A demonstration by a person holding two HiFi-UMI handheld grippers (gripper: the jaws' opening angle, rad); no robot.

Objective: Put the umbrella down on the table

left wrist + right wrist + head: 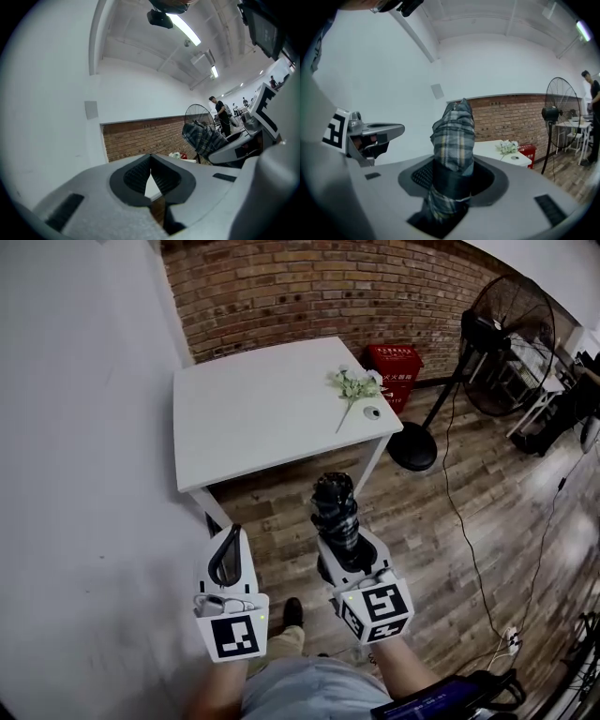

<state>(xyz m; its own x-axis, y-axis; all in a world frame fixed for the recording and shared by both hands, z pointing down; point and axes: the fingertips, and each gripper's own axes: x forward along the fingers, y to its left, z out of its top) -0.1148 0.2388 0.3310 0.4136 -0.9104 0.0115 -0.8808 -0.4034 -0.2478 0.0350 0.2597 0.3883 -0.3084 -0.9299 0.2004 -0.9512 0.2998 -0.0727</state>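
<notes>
The right gripper [345,545], at lower centre of the head view, was clamped on the folded plaid umbrella [335,505], just below the white table [253,413] in the frame. The left gripper [231,538], at lower left, had its jaws together and empty.

The folded fabric umbrella [452,140] is dark blue-grey plaid with pale stripes. The rectangular counter [253,418] is white, the flower spray [353,385] white and green, the brick wall [309,287] red-brown, the plank floor [450,521] brown, the box [394,362] red.
</notes>
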